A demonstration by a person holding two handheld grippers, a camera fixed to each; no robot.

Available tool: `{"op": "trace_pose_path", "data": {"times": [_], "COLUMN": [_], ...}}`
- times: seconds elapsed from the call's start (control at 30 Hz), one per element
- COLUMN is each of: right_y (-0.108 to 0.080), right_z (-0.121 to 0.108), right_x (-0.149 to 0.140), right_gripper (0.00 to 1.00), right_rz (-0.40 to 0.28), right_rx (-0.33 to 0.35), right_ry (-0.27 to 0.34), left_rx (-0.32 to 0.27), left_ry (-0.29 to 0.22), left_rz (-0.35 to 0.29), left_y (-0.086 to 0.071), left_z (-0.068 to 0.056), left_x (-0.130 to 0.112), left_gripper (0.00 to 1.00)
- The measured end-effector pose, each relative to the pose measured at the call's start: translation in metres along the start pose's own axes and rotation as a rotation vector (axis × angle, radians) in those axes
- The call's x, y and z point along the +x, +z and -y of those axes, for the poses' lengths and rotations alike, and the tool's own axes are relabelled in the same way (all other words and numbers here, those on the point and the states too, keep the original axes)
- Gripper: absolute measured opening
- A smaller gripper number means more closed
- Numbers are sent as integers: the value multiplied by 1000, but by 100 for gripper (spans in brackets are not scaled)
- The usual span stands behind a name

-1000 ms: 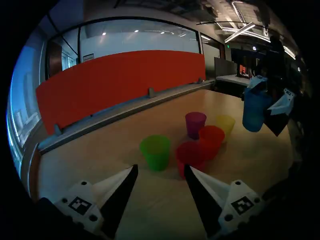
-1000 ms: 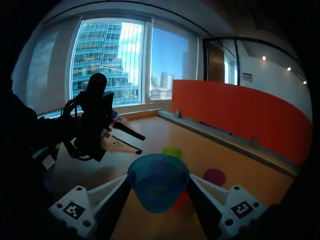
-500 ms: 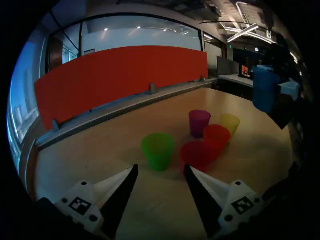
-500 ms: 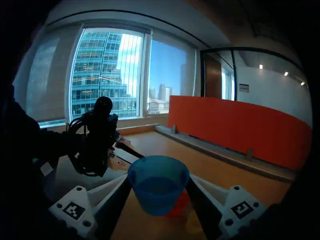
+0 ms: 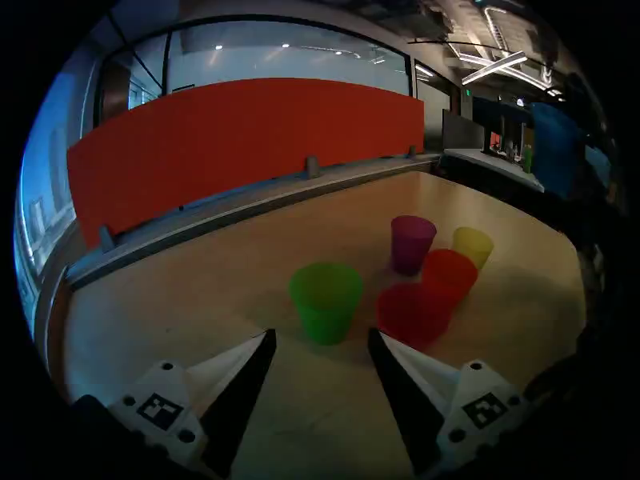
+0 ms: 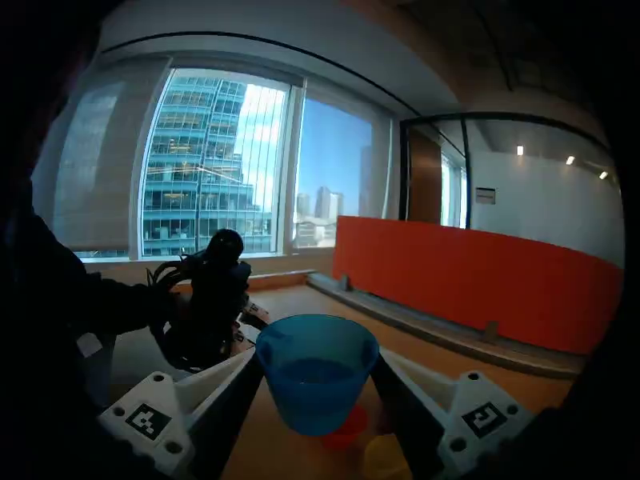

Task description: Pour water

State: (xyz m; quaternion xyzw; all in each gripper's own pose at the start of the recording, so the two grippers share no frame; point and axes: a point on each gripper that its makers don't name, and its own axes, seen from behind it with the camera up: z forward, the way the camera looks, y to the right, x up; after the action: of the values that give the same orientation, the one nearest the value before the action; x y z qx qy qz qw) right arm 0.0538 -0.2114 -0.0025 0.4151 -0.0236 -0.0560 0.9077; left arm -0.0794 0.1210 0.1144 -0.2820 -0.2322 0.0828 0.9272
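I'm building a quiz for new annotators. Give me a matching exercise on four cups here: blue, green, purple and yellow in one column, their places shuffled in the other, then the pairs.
Cups:
1. blue cup
2. green cup
3. purple cup
4. yellow cup

Places:
A. on the table, rightmost of the group in the left gripper view
B. held between the right gripper's fingers, water inside
C. on the table, nearest the left gripper
D. on the table, at the back of the group, left of the yellow cup

Pairs: 1-B, 2-C, 3-D, 4-A
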Motion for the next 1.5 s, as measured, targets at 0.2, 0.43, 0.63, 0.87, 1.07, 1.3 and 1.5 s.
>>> {"op": "trace_pose_path", "data": {"times": [0.2, 0.43, 0.63, 0.87, 1.07, 1.3, 1.5], "right_y": [0, 0, -1, -1, -1, -1, -1], "right_z": [-1, -4, -7, -12, -15, -17, -17], "right_x": [5, 2, -1, -5, -7, -10, -10], "right_gripper": [91, 91, 91, 91, 91, 91, 91], "right_rz": [-9, -3, 3, 11, 16, 22, 24], "right_rx": [-3, -7, -10, -15, -21, -23, -22], "right_ry": [-2, -6, -2, 0, 3, 5, 6], "left_rx": [-4, -12, -23, -42, -55, -66, -71], "left_ry": [12, 17, 10, 8, 11, 13, 24], "left_rz": [12, 40, 64, 89, 110, 135, 153], "left_y": [9, 21, 34, 46, 55, 63, 69], "left_z": [2, 4, 4, 1, 1, 1, 1], "left_x": [-2, -7, -11, -12, -12, -14, -13], "left_gripper": [84, 85, 85, 85, 85, 85, 85]}}
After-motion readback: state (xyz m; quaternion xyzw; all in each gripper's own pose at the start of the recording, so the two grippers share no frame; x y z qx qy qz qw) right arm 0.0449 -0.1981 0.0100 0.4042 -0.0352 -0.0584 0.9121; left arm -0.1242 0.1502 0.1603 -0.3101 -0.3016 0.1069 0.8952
